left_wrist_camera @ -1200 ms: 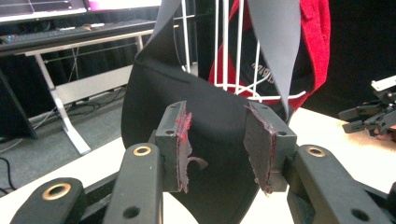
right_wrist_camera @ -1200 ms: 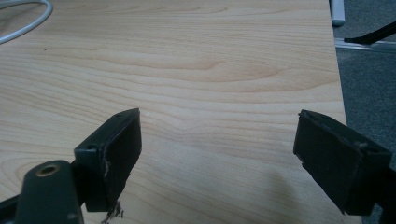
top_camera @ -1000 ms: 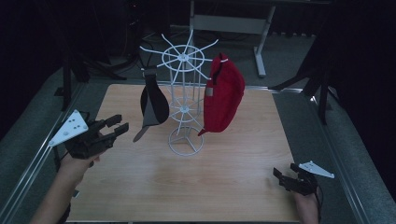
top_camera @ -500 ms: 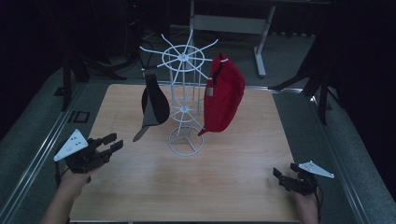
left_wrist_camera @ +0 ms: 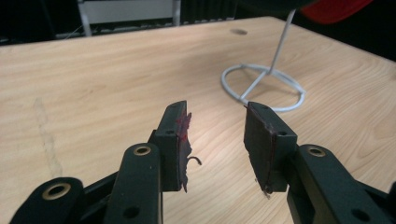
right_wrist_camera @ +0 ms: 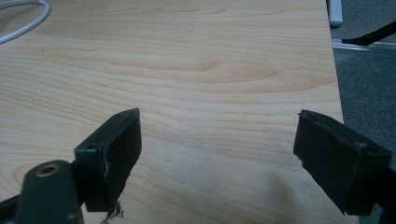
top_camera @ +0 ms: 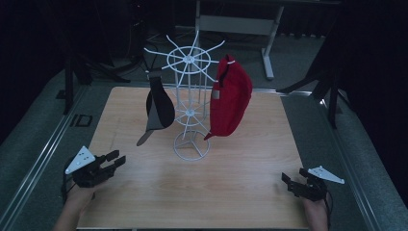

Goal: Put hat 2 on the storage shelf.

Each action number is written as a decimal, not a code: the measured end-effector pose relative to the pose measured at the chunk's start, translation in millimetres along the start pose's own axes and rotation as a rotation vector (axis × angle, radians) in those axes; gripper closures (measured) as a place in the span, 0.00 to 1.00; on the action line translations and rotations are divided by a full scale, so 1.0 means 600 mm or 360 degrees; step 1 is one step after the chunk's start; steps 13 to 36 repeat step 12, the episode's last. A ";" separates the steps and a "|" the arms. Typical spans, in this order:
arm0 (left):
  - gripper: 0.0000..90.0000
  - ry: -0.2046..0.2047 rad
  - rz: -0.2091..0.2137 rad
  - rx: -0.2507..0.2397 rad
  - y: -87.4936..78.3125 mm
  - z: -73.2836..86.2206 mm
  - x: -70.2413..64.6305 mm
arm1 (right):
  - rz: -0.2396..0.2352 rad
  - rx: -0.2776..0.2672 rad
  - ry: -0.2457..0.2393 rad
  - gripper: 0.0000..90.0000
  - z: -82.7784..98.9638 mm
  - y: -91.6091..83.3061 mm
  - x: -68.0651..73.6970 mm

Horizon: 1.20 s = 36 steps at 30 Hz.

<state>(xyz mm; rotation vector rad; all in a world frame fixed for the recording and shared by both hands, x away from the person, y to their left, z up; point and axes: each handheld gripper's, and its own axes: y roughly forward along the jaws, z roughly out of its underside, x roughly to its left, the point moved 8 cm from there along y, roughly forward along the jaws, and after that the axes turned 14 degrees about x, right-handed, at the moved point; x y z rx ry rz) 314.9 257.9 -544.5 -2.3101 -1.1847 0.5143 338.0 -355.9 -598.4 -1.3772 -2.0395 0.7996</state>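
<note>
A white wire rack (top_camera: 190,108) stands upright at the middle of the wooden table (top_camera: 231,183). A black cap (top_camera: 159,109) hangs on its left side and a red cap (top_camera: 230,98) on its right. My left gripper (top_camera: 117,161) sits low over the table's front left, open, with nothing between its jaws; its own view shows the rack's ring base (left_wrist_camera: 264,86) ahead to the right and a red cap edge (left_wrist_camera: 336,9) at the top. My right gripper (top_camera: 287,180) rests at the front right corner, open wide and empty, over bare wood (right_wrist_camera: 210,93).
Dark tripod legs (top_camera: 72,82) stand left of the table and another stand (top_camera: 332,91) to its right. A grey desk frame (top_camera: 240,24) is behind. The table's right edge (right_wrist_camera: 334,84) runs close beside my right gripper.
My left gripper has sunk toward the tabletop and drawn back toward the front edge. The right gripper, the rack and both caps have stayed put.
</note>
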 end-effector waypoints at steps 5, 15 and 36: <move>0.67 -0.0038 0.0005 0.0022 0.008 0.020 0.005 | 0.0003 0.0001 -0.0002 0.17 0.000 0.000 0.000; 0.67 -0.0038 -0.0004 0.0029 0.007 0.027 0.007 | 0.0005 0.0004 -0.0004 0.17 0.000 0.001 0.000; 0.67 -0.0038 -0.0004 0.0029 0.007 0.027 0.007 | 0.0005 0.0004 -0.0004 0.17 0.000 0.001 0.000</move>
